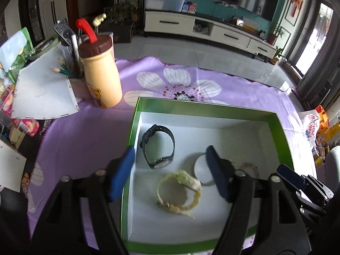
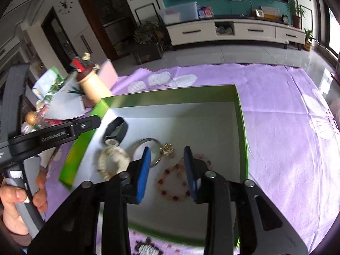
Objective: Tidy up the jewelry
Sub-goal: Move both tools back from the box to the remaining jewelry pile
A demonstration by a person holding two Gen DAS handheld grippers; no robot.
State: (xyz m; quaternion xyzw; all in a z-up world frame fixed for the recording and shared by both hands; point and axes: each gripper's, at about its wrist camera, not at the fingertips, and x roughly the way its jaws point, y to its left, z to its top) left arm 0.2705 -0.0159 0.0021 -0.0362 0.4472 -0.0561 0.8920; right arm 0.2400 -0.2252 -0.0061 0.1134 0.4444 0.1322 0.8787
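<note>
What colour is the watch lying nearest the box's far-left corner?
Black, strap and case alike; the left wrist view shows it best.

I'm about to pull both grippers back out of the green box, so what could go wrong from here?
1. The yellow watch lies right under the open left gripper; a blue finger could snag its strap.
2. The bead bracelet sits between the right gripper's fingers; it may catch and drag.
3. The pieces are crowded: the silver bangle, gold charm and black watch could tangle if nudged.
</note>
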